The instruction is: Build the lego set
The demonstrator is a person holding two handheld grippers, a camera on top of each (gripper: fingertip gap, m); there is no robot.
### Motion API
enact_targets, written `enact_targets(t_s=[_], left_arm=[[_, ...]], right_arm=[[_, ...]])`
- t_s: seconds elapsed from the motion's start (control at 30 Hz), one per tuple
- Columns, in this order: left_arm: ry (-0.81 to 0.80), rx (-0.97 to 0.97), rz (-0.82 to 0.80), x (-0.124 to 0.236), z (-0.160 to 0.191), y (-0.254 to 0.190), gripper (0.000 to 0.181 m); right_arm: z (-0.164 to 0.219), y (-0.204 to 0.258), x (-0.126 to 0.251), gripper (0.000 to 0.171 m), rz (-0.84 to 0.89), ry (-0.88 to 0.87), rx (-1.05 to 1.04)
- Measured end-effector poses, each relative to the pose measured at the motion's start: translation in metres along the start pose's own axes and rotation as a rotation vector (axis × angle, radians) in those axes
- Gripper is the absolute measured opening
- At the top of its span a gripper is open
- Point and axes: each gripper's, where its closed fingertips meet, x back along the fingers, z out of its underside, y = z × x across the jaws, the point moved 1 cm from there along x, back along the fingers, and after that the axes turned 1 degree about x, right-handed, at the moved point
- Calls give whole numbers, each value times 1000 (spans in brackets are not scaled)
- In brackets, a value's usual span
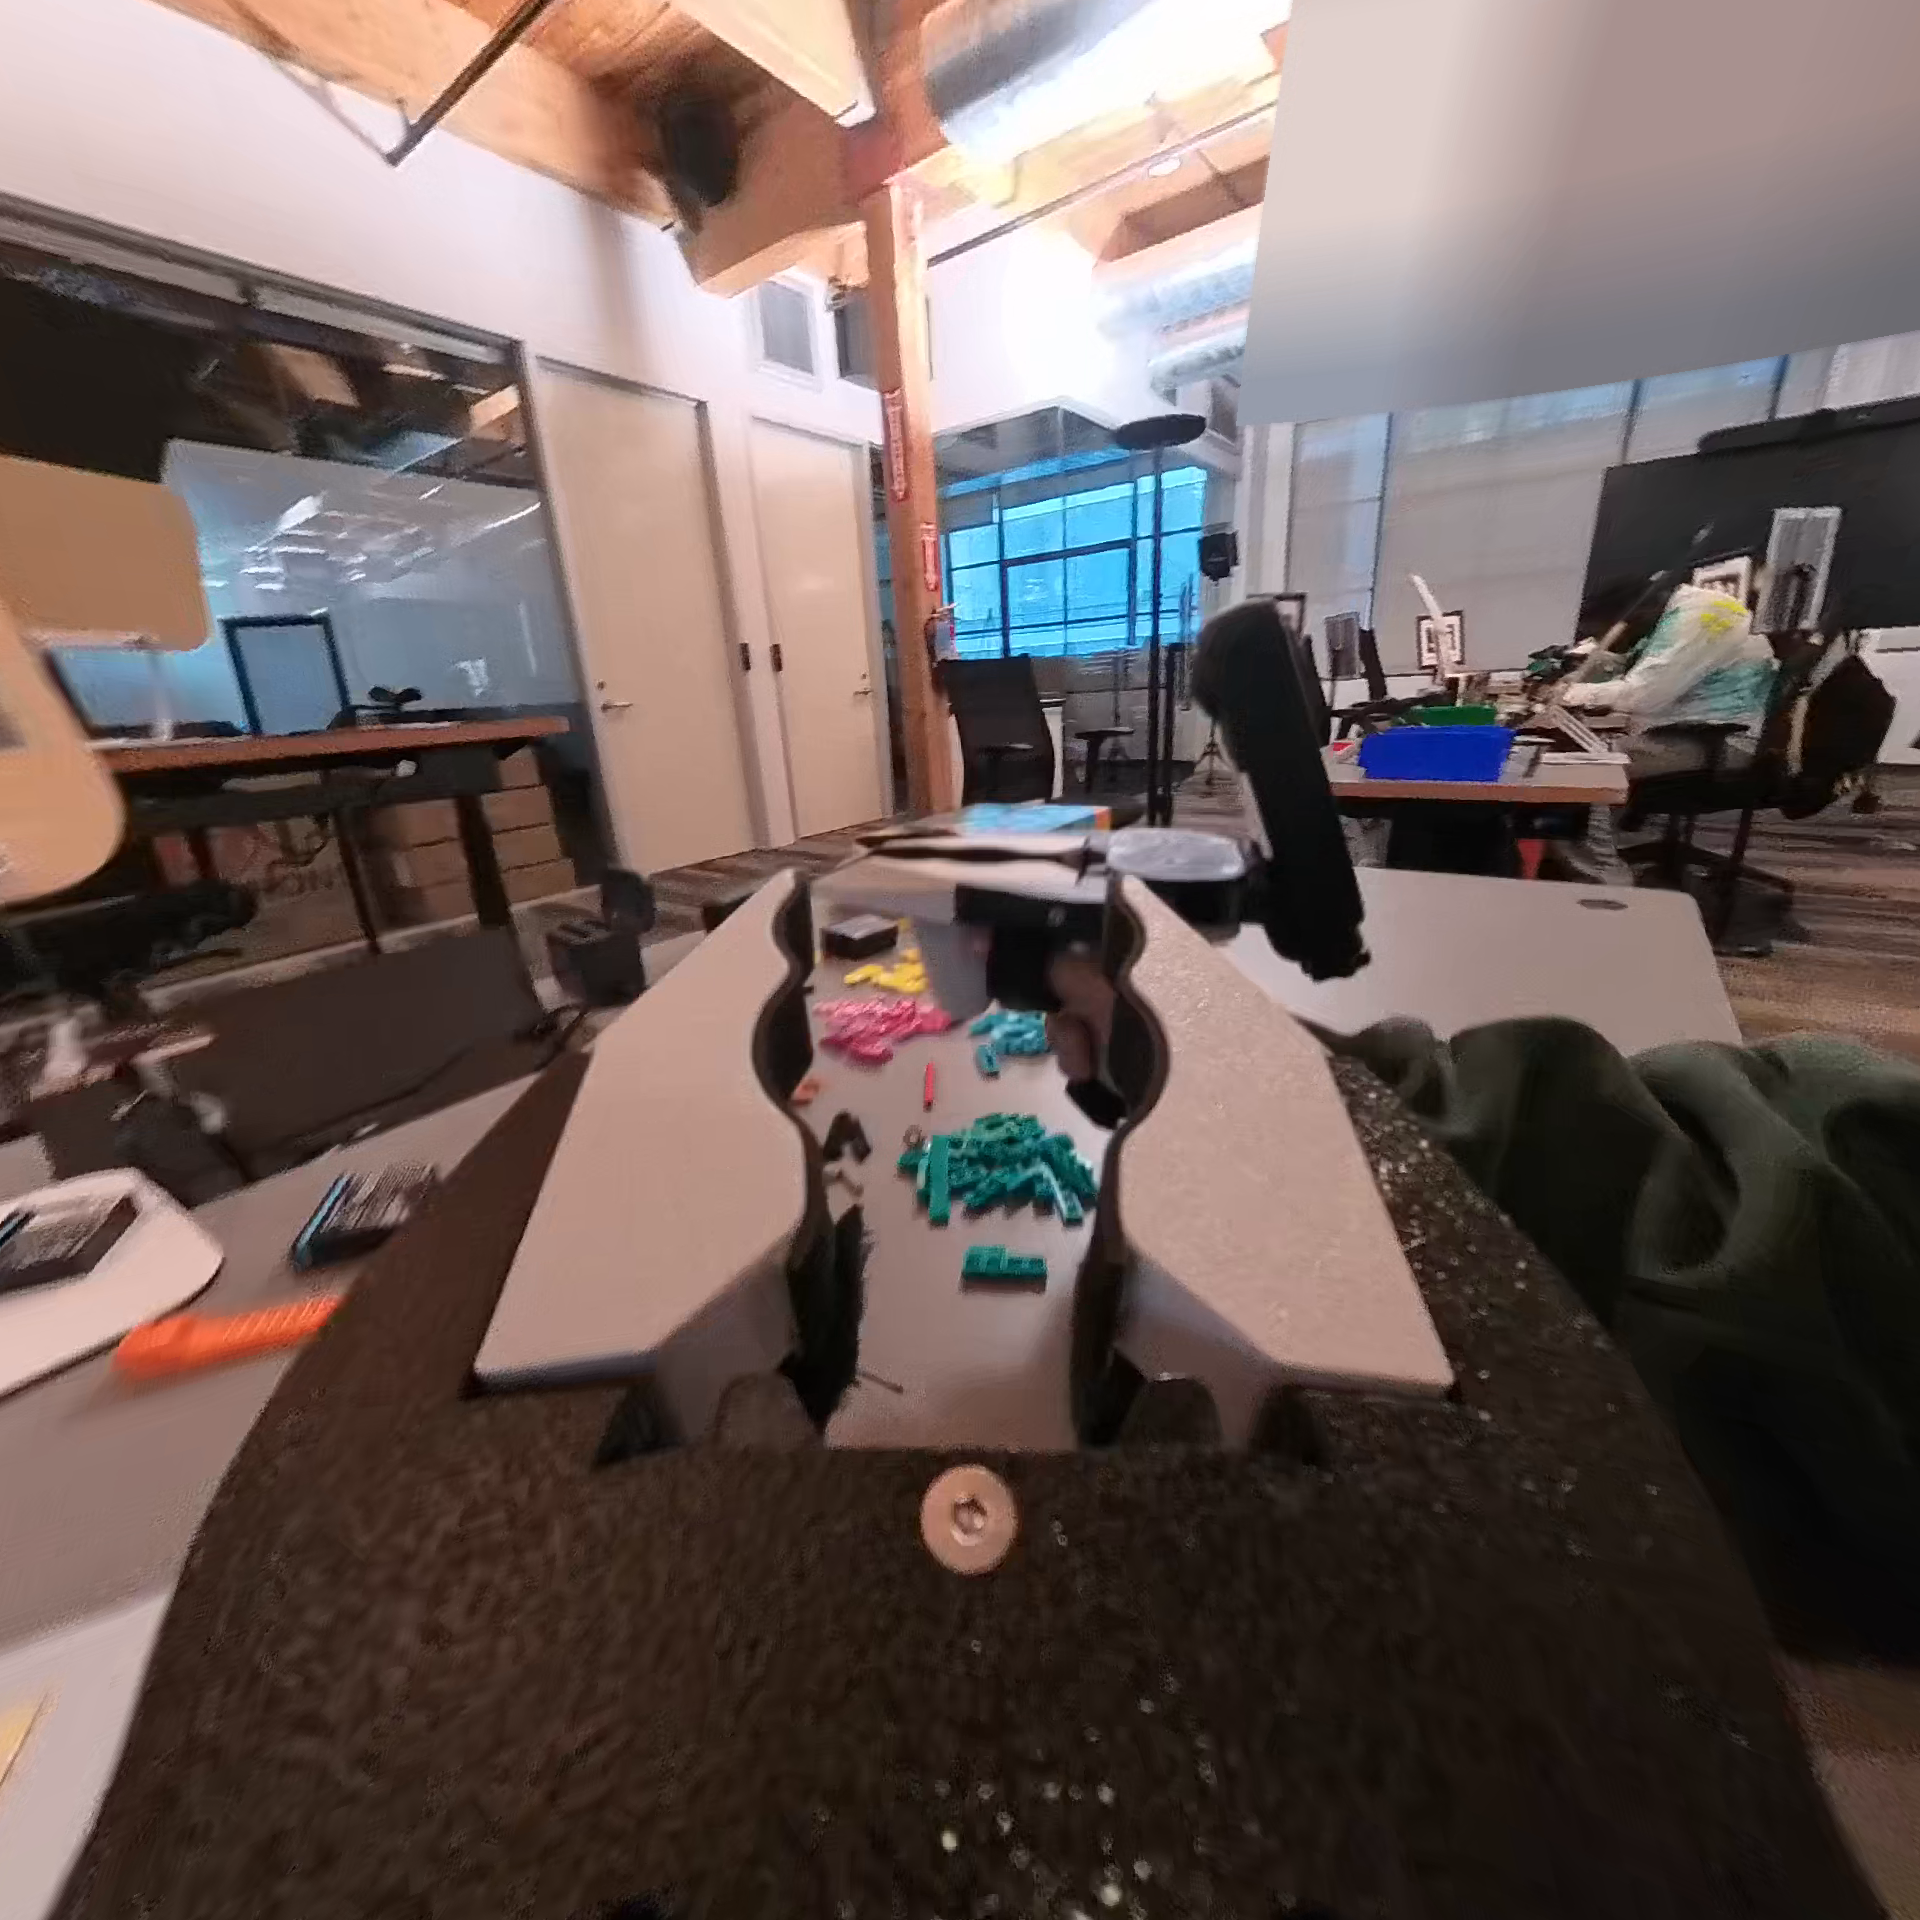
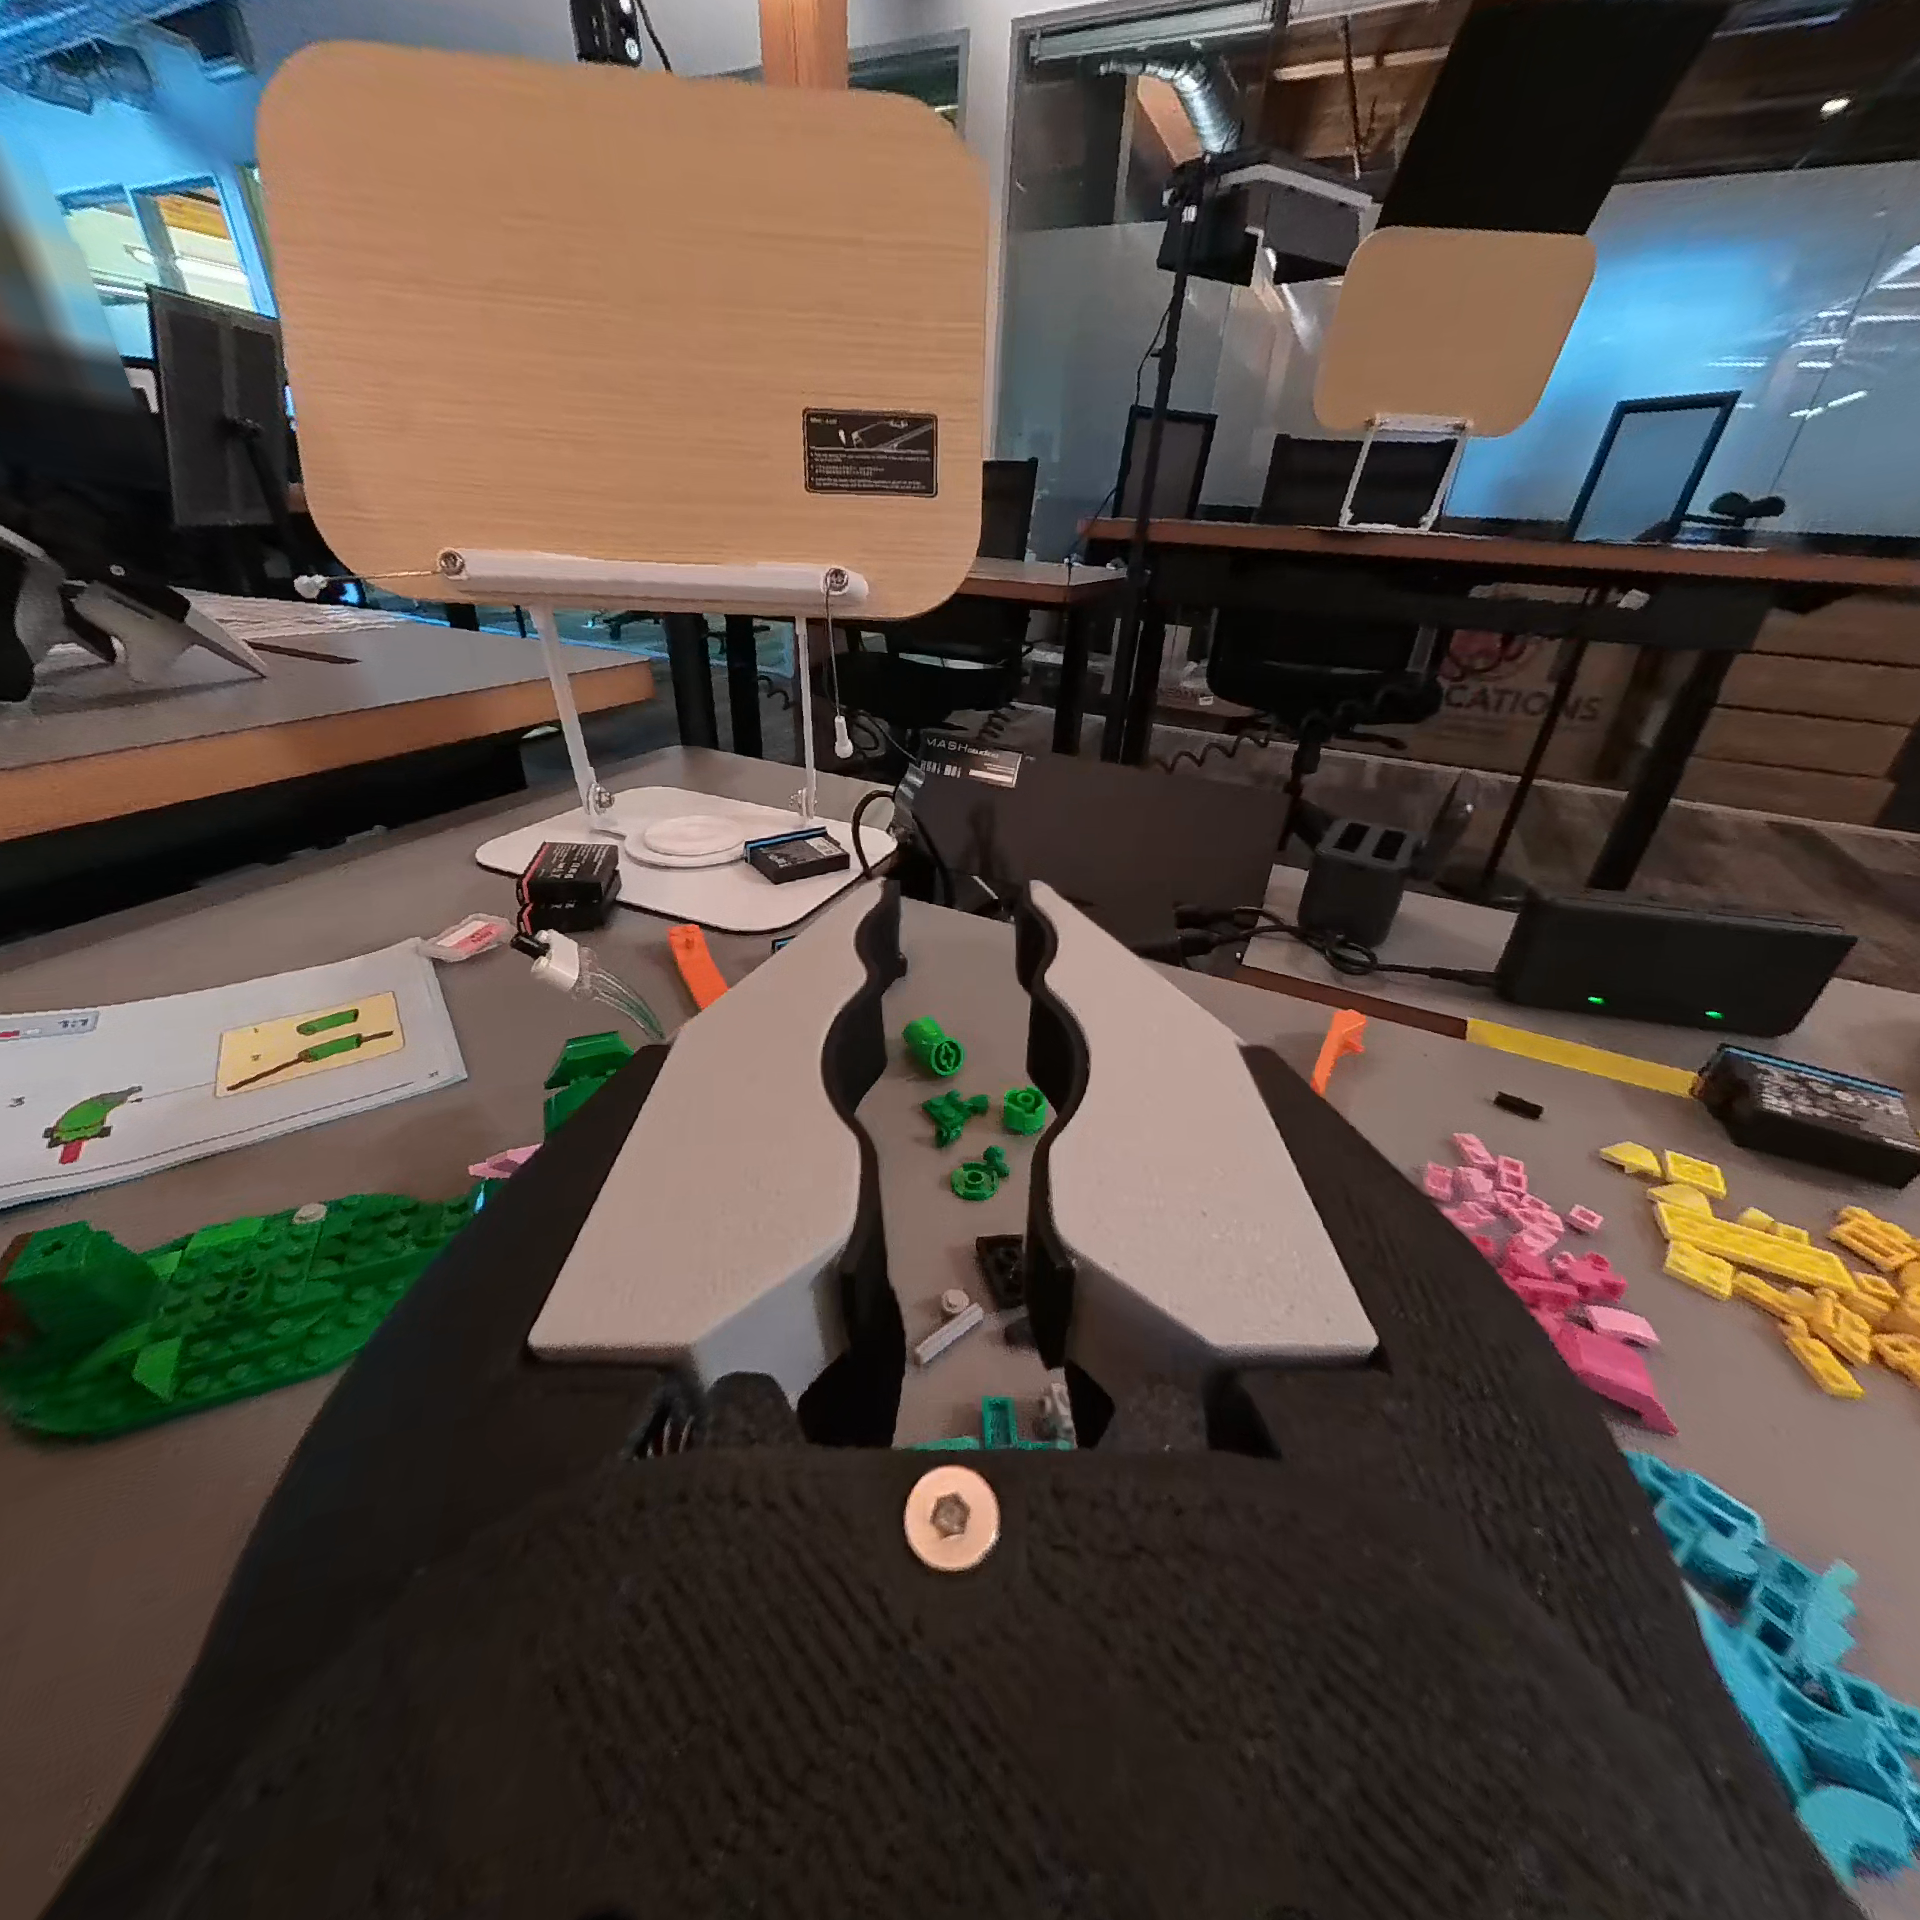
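My left gripper (image 1: 956, 899) is open and empty above the grey table. Between its fingers lie a pile of teal bricks (image 1: 997, 1164), a single teal piece (image 1: 1003, 1265), a pink pile (image 1: 878, 1023), a yellow pile (image 1: 888, 975) and a cyan pile (image 1: 1013, 1034). My right gripper (image 2: 958, 914) is open and empty. Between its fingers lie several small green pieces (image 2: 951, 1112), a black piece (image 2: 1003, 1268) and a grey piece (image 2: 951, 1325). A green built assembly (image 2: 208, 1309) lies at its left, beside the open instruction booklet (image 2: 208, 1070).
A wooden book stand (image 2: 623, 332) stands behind on a white base (image 2: 717, 894) with black batteries. Pink (image 2: 1548, 1257), yellow (image 2: 1787, 1278) and cyan (image 2: 1787, 1662) piles lie right. Orange separators (image 2: 691, 966), a black charger box (image 2: 1673, 956). A dark green jacket (image 1: 1662, 1247) lies right. Some 20 centimeters of space lies between my two pairs of fingers. My left tips are roughly 15 centimeters from the green built assembly (image 2: 208, 1309).
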Motion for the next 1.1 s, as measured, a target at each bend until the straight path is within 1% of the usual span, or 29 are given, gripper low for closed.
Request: enact_targets(t_s=[0.1,0.17,0.27,0.33,0.43,0.53,0.9,1.1], left_arm=[[0,-33,55,-30,7,-10,53],[5,-41,86,-38,19,-17,53],[-14,-85,104,-31,24,-20,51],[-32,-100,90,-21,22,-11,50],[-88,-40,30,-12,13,11,49],[-66,9,4,-13,19,23,49],[-68,26,4,-13,20,25,46],[-67,-10,2,-12,20,24,40]], right_arm=[[3,1,-1,20,-4,8,6],[4,1,-1,20,-6,8,3],[5,0,-1,20,-5,9,0],[7,2,-2,20,-13,14,-2],[11,6,-4,19,-20,30,17],[14,11,-5,19,-32,39,31],[15,24,-7,18,-64,37,74],[16,23,-7,18,-61,42,66]])
